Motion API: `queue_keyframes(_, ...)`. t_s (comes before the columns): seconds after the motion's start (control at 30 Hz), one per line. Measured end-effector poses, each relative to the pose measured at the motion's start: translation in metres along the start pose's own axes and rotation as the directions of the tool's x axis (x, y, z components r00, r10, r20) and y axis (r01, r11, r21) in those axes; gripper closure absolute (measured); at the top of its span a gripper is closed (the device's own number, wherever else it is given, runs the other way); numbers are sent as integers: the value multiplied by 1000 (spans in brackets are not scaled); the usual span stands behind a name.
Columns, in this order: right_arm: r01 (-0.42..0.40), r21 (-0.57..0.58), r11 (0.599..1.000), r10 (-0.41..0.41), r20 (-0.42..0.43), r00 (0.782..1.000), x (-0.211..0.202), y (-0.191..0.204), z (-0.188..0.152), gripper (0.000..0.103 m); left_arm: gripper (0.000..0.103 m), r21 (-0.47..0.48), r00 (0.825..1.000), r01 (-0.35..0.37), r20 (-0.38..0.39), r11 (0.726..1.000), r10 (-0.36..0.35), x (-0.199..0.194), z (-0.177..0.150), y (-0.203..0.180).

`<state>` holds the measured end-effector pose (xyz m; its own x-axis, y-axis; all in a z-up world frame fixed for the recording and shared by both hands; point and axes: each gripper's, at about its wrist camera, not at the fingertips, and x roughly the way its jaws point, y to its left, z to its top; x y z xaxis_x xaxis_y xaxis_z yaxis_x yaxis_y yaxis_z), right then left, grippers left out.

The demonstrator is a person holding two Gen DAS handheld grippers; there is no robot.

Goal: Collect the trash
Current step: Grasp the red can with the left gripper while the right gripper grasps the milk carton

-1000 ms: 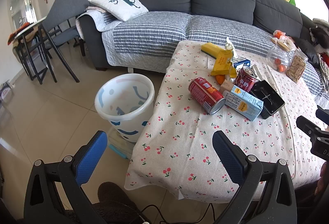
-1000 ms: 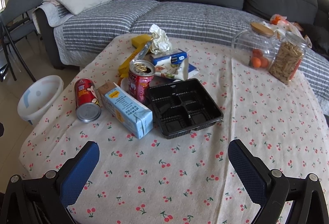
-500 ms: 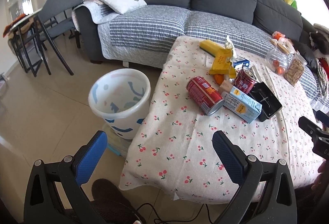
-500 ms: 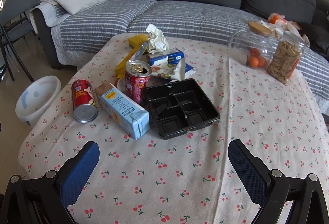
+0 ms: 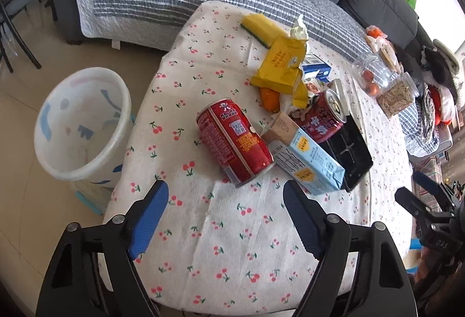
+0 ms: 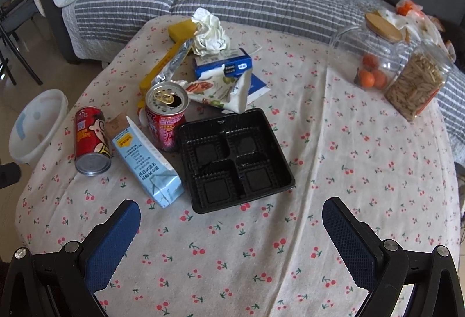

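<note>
Both grippers, left (image 5: 223, 206) and right (image 6: 231, 225), hover with fingers released and empty near the bench (image 6: 334, 171), where the tipped red drink can (image 5: 234, 141) lying beside the white plastic bin (image 5: 78, 125) could roll if nudged.

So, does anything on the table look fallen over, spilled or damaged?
Yes. One red can lies on its side beside the blue carton, which also lies flat with a crumpled end. The other can stands upright, opened. No spilled liquid shows on the tablecloth.
</note>
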<state>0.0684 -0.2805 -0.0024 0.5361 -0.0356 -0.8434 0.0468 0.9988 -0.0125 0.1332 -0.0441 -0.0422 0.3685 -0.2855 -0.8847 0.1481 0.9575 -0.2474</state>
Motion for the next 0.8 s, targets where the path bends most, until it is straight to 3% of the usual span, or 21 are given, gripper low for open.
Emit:
queue_keyframes(0.2, -53, 42, 998, 58, -116, 992, 36, -16, 2, 0, 32, -89, 996, 41, -69, 995, -47, 49, 26, 1)
queue_keyframes(0.37, -55, 81, 995, 64, -117, 991, 42, -29, 14, 0, 35, -132, 994, 48, -88, 990, -60, 71, 38, -1)
queue_keyframes(0.47, -61, 104, 993, 74, -123, 990, 46, -32, 18, 0, 42, -153, 991, 52, -113, 987, -70, 83, 39, 1)
queue_keyframes(0.8, -135, 103, 986, 150, -158, 976, 62, -9, 24, 3, 45, -94, 991, 84, -93, 992, -93, 57, 25, 1)
